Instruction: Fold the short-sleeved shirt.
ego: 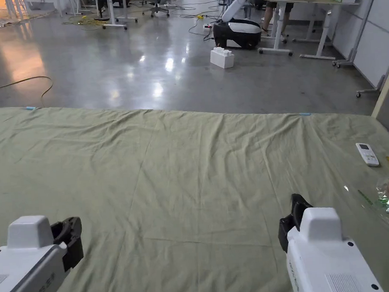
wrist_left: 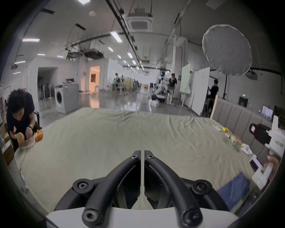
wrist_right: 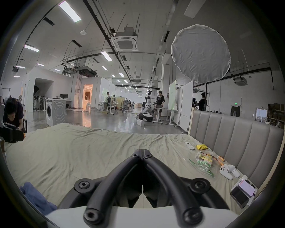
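Both tongs, the left tongs [wrist_left: 142, 154] and the right tongs [wrist_right: 142, 152], are hanging closed and empty over the green bed [ego: 182, 166] while the blue shirt [wrist_right: 37, 199] is lying bunched up near the person, not folded yet.

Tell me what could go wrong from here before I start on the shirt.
1. Both the left gripper and right gripper are shut and empty; they must open first.
2. The blue shirt lies bunched at the bed's near edge, so it may slide off.
3. The snack bag and remote crowd the right side.
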